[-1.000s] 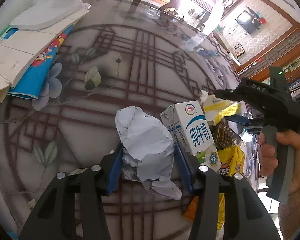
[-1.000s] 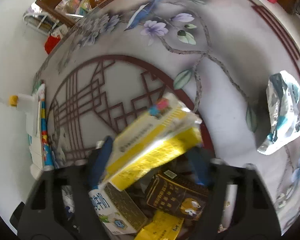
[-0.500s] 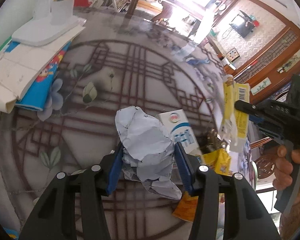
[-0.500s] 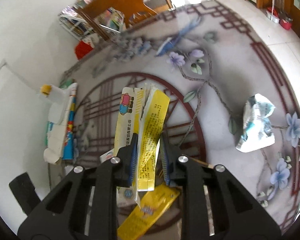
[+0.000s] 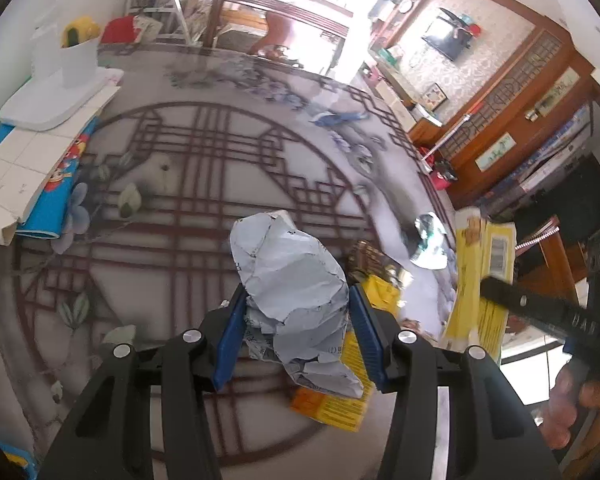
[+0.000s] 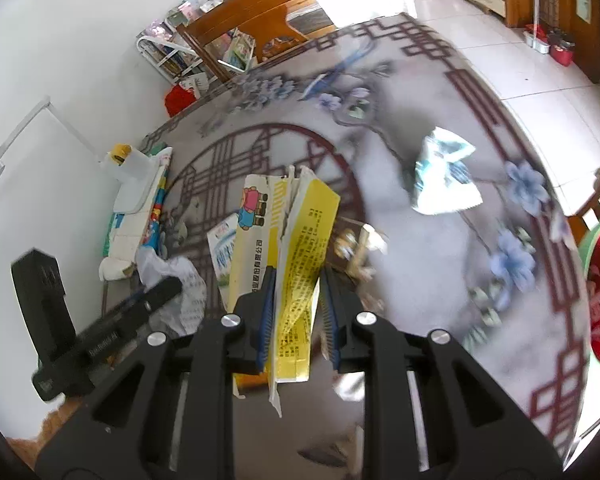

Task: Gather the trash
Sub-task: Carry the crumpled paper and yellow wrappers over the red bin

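Trash: right gripper (image 6: 296, 300) has lifted the flattened yellow carton (image 6: 296, 240) clear of the table (image 6: 420, 280) pile. Left gripper (image 5: 296, 320) stays clamped on crumpled paper (image 5: 292, 276); both ready for disposal.

- The flattened yellow carton (image 6: 290, 248), clamped in the right gripper (image 6: 296, 312), carried the readable Chinese characters 有限公司 running along its white-and-yellow panel.
- Beside those characters, the carton's yellow face bore dense small print, too fine to read.
- In the left wrist view the same carton (image 5: 480, 280) showed a barcode, its digits illegible.
- The crumpled paper (image 5: 296, 280) in the left gripper (image 5: 296, 336) had faint printing near its lower edge, unreadable.
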Demonstrator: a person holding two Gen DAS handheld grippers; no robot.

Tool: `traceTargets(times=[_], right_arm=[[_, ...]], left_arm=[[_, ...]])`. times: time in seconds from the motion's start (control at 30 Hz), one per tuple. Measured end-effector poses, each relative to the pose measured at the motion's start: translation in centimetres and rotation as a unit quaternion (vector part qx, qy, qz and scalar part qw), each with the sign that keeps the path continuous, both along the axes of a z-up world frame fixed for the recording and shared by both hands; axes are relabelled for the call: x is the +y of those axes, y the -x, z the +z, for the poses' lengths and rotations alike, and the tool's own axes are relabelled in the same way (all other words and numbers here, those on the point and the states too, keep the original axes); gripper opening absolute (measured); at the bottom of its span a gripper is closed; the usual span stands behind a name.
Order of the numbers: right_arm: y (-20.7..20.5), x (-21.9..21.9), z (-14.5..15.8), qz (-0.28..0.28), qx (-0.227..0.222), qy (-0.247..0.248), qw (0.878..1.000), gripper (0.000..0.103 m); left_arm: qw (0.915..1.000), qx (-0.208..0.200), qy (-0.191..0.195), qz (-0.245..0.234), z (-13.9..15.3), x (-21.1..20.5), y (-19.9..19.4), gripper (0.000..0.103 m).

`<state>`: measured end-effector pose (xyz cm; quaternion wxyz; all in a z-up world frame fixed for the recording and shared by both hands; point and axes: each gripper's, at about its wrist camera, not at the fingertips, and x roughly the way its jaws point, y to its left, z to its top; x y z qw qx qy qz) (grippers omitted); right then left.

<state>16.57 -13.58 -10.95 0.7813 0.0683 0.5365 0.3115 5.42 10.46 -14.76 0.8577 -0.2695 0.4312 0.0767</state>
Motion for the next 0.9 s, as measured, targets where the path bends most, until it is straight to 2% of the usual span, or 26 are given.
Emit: traceTargets(times=[0.13, 0.53, 0.9], right_arm=[[1.3, -2.4, 0.0, -0.025, -0.009, 0.003, 1.0, 0.022], [2.9, -9.1, -1.0, -0.106, 0.009, -0.012, 0.994, 0.022], [3.0, -13.1, -1.6, -0.148, 0.019, -0.02, 0.989, 0.022]], left_arm=[[0.9998, -0.007, 0.0, -0.019, 0.7, -1.9, 0.0, 0.048], [0.9969, -0.009, 0.0, -0.078, 1.5, -7.4, 0.0, 0.048], [0.9951, -0.006, -0.002, -0.099, 1.6, -10.0, -0.3, 0.048]])
